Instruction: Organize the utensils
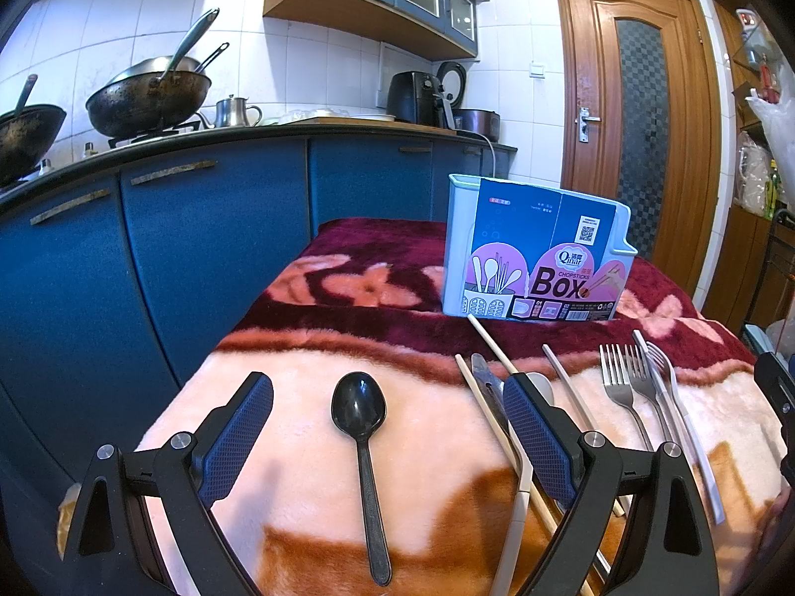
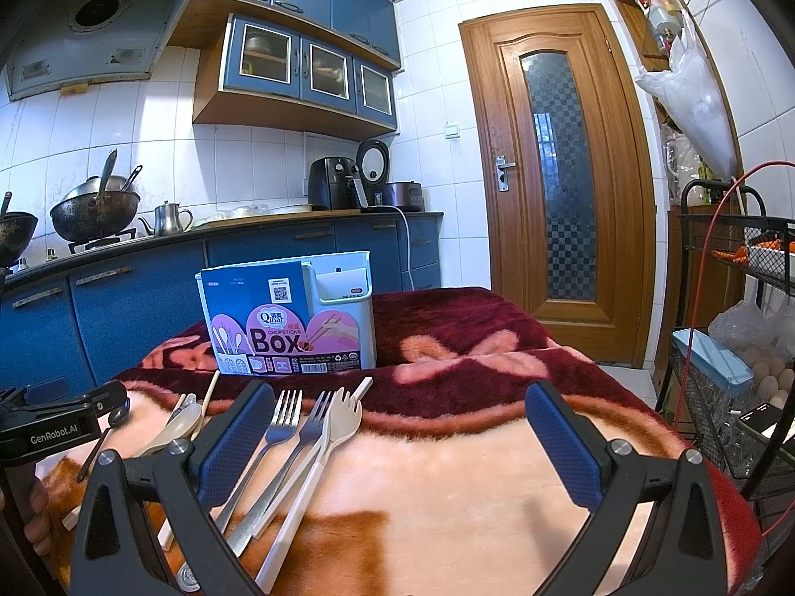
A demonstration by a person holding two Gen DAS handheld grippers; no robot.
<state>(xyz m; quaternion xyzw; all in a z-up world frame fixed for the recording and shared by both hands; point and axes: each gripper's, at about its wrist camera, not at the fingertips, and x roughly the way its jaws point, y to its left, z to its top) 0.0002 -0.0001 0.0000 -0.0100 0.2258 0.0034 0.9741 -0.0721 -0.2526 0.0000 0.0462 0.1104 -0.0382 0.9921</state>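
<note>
A pale blue chopsticks box (image 1: 536, 248) (image 2: 290, 318) stands upright at the far side of a blanket-covered table. A black plastic spoon (image 1: 362, 442) lies between the fingers of my left gripper (image 1: 390, 414), which is open above it. To its right lie wooden chopsticks (image 1: 489, 345), a knife (image 1: 484, 372), two metal forks (image 1: 626, 387) and a white fork (image 1: 680, 412). My right gripper (image 2: 400, 419) is open, with the metal forks (image 2: 278, 427) and a beige spork (image 2: 340, 419) by its left finger. The left gripper's body (image 2: 54, 429) shows at far left.
The pink and maroon blanket (image 2: 472, 447) covers the table. Blue kitchen cabinets (image 1: 198, 248) with woks (image 1: 149, 94) and a kettle stand behind on the left. A wooden door (image 2: 551, 169) is behind. A black wire rack (image 2: 735, 347) stands close on the right.
</note>
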